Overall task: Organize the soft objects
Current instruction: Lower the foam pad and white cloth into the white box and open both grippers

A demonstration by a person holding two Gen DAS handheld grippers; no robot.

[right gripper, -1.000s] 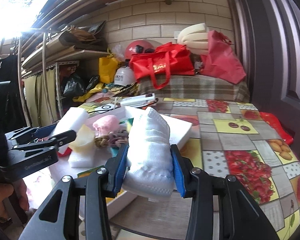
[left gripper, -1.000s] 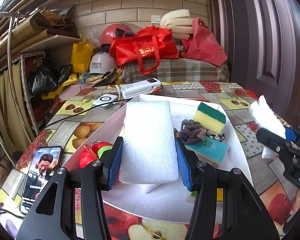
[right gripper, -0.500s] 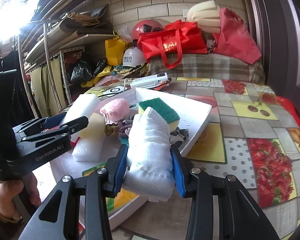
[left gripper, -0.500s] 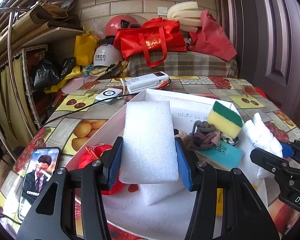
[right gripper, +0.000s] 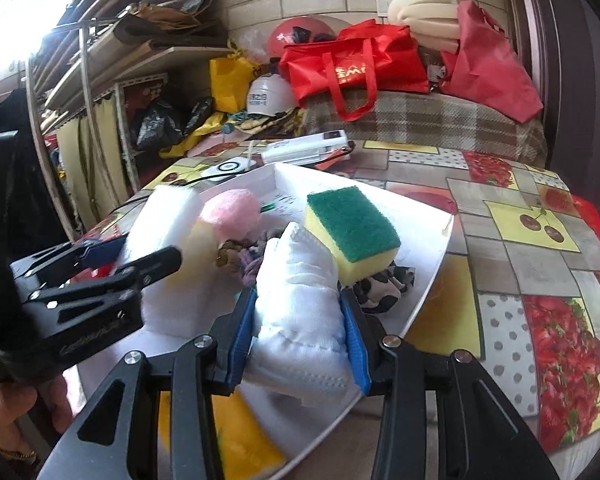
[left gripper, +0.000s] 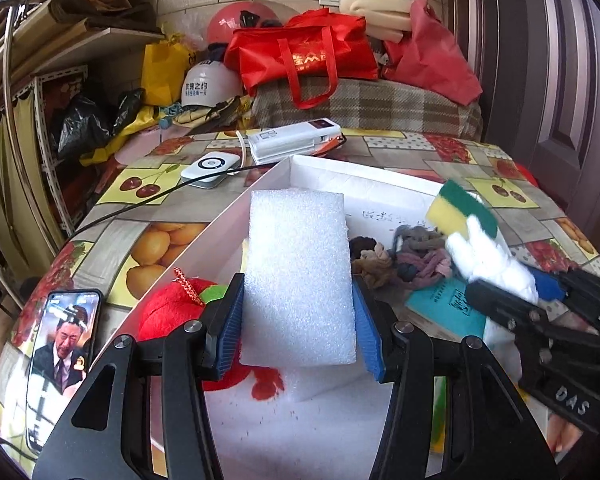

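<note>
The left tongs (left gripper: 298, 320) are clenched on a white foam block (left gripper: 298, 276), blue pads pressing both long sides, held above the near end of the white tray (left gripper: 236, 220). The right tongs (right gripper: 298, 332) grip a rolled white cloth (right gripper: 296, 304), poised over the tray's near edge beside the green-and-yellow sponge (right gripper: 350, 232).

Risks, as I judge them: the 2 tongs sit close together over the same tray, so they could knock one another. The foam is light and springy; let go too high, it may bounce onto the red plush toy (left gripper: 168, 312) or out onto the tabletop (right gripper: 520, 264). The cloth roll may unfurl on release and drape over the knotted fabric bands (left gripper: 412, 256), burying them.
</note>
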